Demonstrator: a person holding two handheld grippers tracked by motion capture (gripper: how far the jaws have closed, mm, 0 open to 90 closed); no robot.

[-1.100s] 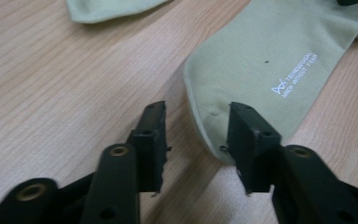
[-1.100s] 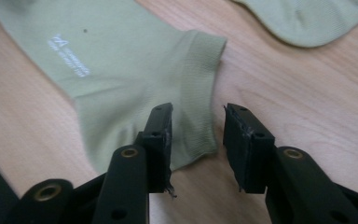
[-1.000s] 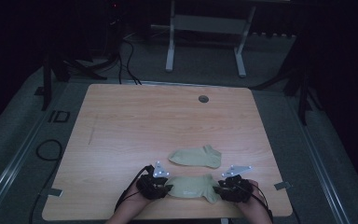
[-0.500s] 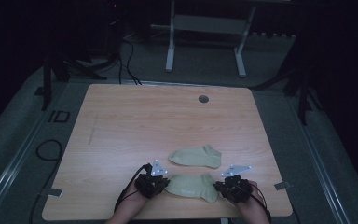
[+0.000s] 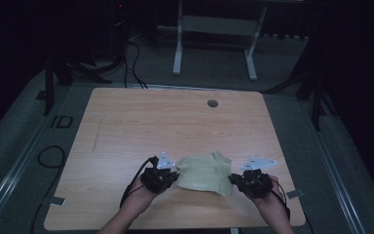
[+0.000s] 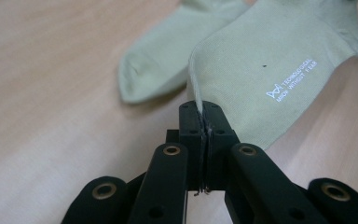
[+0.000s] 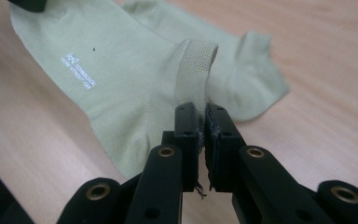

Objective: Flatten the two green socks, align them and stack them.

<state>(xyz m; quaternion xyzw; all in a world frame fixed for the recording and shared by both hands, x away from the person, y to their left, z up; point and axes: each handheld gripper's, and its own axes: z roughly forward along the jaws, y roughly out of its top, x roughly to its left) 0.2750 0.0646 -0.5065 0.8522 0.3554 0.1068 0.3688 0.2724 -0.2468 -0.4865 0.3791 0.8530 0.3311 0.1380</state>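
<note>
**Pale green sock held stretched between two grippers, lifted at the near edge of the table**

Pale green cotton sock [image 5: 205, 172] with small white printed lettering, pinched at both ends and spread wide between the two tools; seen in the high view near the near edge of the light wooden table [image 5: 126, 126], slightly right of centre; left black two-jaw gripper [image 5: 171, 175] at its left end, right black two-jaw gripper [image 5: 234, 179] at its right end, each carried by a hand coming in from the near side.

Left gripper [image 6: 204, 114] with jaws pressed together on the thin edge of the sock [image 6: 270, 60], fabric caught between the pads and rising away from them; jaws just closed on it; lettering readable on the cloth to the right of the jaws.

Right gripper [image 7: 203, 116] likewise clamped, just closed, on the ribbed cuff of the sock [image 7: 121, 79], the cuff band standing upright out of the jaws.

Second pale green sock [image 6: 161, 56] of the same kind lying flat on the tabletop just beyond the held one, partly hidden behind it; toe pointing left in the left gripper view; also visible past the cuff [image 7: 251, 65] in the right gripper view.
</note>
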